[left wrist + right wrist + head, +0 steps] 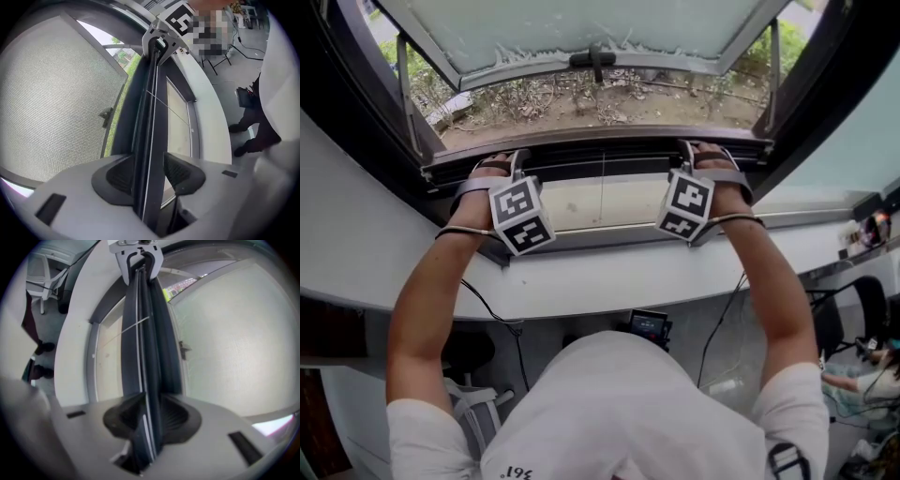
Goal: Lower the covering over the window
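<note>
The covering's dark bottom bar runs across the window just above the white sill. My left gripper holds it near its left end and my right gripper near its right end. In the left gripper view the bar passes between the pads of the left gripper, which sit against both its sides. The right gripper view shows the same bar clamped by the right gripper. A thin cord hangs below the bar's middle.
The glazed sash is swung outward with a dark handle on it; dry ground and plants lie beyond. A dark window frame flanks both sides. Below the sill are cables, a small device and a chair.
</note>
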`<state>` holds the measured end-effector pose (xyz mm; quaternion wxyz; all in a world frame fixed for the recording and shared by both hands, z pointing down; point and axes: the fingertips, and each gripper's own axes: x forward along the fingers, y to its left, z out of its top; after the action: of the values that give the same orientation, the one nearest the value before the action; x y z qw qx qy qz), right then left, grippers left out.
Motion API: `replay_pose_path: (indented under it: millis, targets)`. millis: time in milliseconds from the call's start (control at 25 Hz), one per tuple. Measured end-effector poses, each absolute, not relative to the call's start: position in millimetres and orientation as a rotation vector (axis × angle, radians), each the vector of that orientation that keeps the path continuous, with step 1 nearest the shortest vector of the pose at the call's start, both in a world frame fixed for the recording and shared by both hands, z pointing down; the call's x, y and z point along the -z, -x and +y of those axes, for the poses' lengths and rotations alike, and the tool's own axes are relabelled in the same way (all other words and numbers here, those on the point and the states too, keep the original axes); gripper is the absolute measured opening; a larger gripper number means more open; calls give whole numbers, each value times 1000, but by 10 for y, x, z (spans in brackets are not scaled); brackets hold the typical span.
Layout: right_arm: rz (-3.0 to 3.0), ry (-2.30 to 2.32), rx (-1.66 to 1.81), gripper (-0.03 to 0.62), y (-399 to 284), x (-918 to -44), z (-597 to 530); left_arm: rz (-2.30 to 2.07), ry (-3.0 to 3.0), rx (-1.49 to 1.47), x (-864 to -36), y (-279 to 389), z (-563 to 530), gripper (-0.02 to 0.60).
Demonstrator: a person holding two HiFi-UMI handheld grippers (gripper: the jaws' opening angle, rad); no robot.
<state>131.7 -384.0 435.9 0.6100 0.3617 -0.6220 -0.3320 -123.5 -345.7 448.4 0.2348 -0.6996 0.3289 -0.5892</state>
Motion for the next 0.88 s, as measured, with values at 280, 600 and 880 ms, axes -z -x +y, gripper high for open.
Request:
replay_pose_path:
  millis: [280, 600, 880]
  targets:
    - [-1437, -811, 736, 92, -1314, -4583, -3831, 882, 1940, 1650, -4706, 1234, -3443, 199]
    - [-1436, -813, 730, 97, -1321, -4709, -3852, 875, 1946, 1657, -4832, 1225, -3458, 204]
    - [-1415, -839, 755, 97, -1326, -4721, -3882, 880, 1946, 1639, -4835, 1220, -3493, 204]
